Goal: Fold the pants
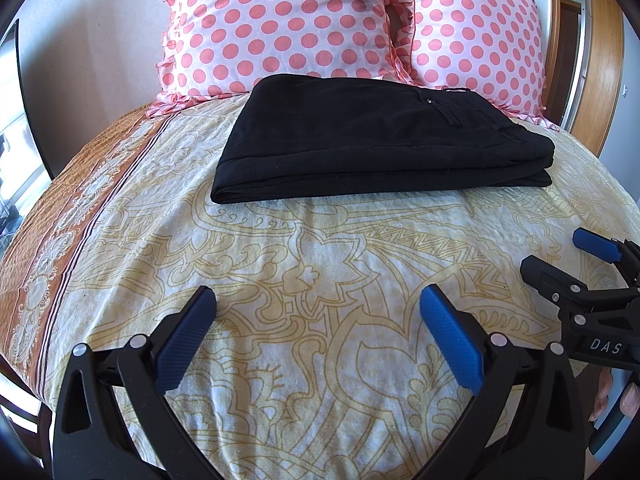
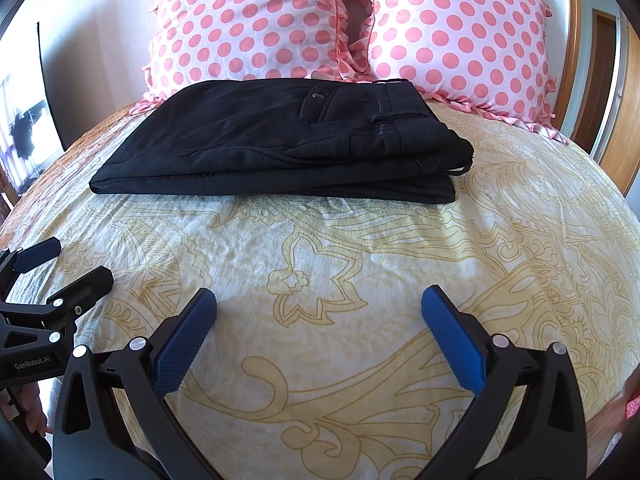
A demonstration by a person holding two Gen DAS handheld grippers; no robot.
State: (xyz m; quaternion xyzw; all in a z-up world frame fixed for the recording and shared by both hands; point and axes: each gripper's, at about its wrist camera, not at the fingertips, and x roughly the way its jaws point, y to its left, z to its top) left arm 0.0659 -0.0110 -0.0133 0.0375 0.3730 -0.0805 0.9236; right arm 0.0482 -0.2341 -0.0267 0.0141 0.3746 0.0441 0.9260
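- The black fabric pants (image 1: 384, 140) lie folded in a flat rectangular stack on the cream bedspread with gold floral line pattern (image 1: 320, 272), just in front of two white pillows with pink polka dots (image 1: 280, 24).
- The left gripper (image 1: 318, 320), black with blue textured pads, hovers over the bedspread, jaws spread wide, holding nothing.
- The right gripper (image 2: 320, 320) is equally wide apart and empty, well short of the pants.
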